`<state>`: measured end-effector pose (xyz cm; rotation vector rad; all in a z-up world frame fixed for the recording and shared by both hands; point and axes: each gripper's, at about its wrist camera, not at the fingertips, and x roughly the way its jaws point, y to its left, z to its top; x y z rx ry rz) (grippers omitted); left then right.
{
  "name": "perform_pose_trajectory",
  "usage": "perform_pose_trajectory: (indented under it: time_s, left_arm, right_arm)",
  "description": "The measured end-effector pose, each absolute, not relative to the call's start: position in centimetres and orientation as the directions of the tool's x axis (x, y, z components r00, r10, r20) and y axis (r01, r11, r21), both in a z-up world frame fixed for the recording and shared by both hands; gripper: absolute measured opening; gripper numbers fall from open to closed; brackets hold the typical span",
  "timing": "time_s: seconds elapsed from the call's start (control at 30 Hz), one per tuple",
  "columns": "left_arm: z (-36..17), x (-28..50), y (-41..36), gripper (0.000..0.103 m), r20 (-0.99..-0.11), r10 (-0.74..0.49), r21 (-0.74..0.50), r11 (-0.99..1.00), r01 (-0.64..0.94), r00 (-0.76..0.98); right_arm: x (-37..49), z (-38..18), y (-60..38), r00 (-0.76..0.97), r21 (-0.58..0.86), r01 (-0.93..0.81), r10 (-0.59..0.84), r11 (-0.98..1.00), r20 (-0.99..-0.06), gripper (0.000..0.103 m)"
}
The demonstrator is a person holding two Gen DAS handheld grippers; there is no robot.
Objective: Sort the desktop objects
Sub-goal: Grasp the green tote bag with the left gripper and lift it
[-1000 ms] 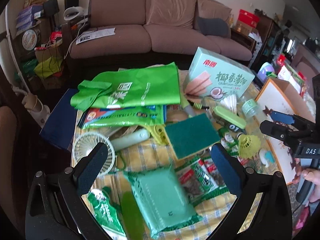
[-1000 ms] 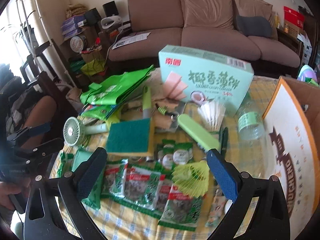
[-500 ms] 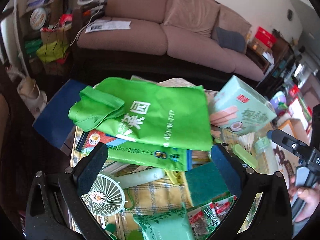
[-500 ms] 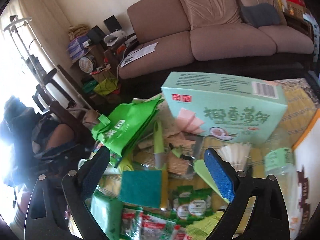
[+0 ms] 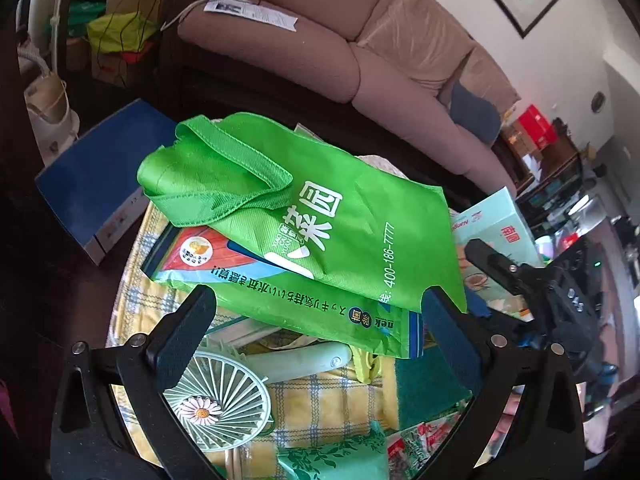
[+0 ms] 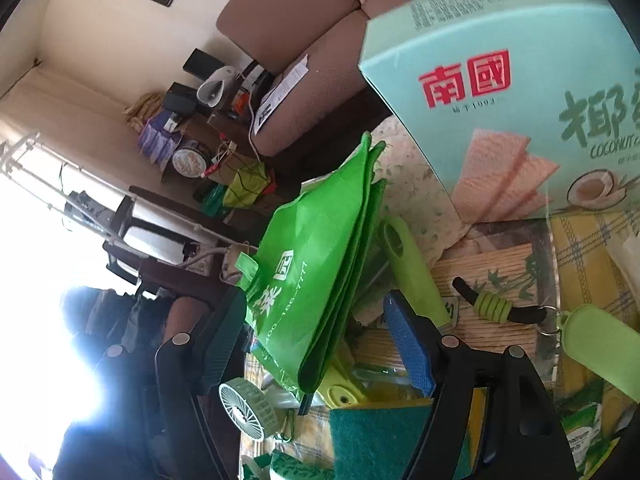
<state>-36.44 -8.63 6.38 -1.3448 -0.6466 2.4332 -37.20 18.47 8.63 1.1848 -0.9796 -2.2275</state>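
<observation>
A folded bright green bag (image 5: 304, 216) with white lettering is lying across the cluttered desk (image 5: 332, 404), its corner sitting between the right tongs (image 6: 320, 344), whose jaws are closing, seemingly not yet pinching it. The left tongs (image 5: 316, 332) are hovering spread wide over the bag's near edge, gripping nothing.

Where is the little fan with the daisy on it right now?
In the left wrist view the fan lies low on the yellow checked tablecloth, just under the left gripper's left finger, below the green tote bag.
</observation>
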Motion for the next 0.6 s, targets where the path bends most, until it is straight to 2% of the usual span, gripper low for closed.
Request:
perform_pose_trajectory:
  time_s: [0.07, 0.13, 0.17, 0.2, 0.23, 0.27, 0.6]
  left_arm:
    - [5.9, -36.5, -8.8, 0.096, -0.713, 0.476, -0.540, -0.841, -0.032, -0.515]
    - [5.4, -36.5, -8.9, 0.096, -0.706, 0.493, -0.556, -0.830, -0.033, -0.509]
    - [5.3, -36.5, -9.0, 0.096, -0.701, 0.503, -0.566, -0.824, -0.035, -0.506]
    - [5.1, -36.6, -9.1, 0.095, -0.695, 0.513, -0.577, -0.816, -0.035, -0.504]
    - [5.1, -36.6, -9.3, 0.095, -0.689, 0.521, -0.587, -0.809, -0.033, -0.503]
    - [5.0, -36.5, -9.3, 0.095, -0.682, 0.530, -0.598, -0.801, -0.032, -0.504]
    - [4.5, -34.8, -9.2, 0.096, -0.617, 0.625, -0.714, -0.700, 0.006, -0.477]
  right_arm:
    - [-37.5, 7.8, 18.5, -0.541, 0.788, 0.031, -0.673, -0.615, -0.505, 0.072]
    - [-37.8, 7.4, 18.4, -0.535, 0.806, 0.019, -0.687, -0.591, -0.492, 0.063]
    - [-37.9, 7.2, 18.3, -0.534, 0.811, 0.014, -0.690, -0.585, -0.489, 0.049]
    - [-38.0, 7.2, 18.2, -0.535, 0.812, 0.011, -0.689, -0.584, -0.489, 0.030]
    - [-38.0, 7.3, 18.2, -0.537, 0.807, 0.009, -0.684, -0.590, -0.494, 0.020]
    - [-38.0, 7.4, 18.1, -0.541, 0.800, 0.011, -0.676, -0.600, -0.500, 0.016]
    - [-35.3, 8.8, 19.2, -0.548, 0.812, 0.027, -0.688, -0.583, -0.475, 0.011]
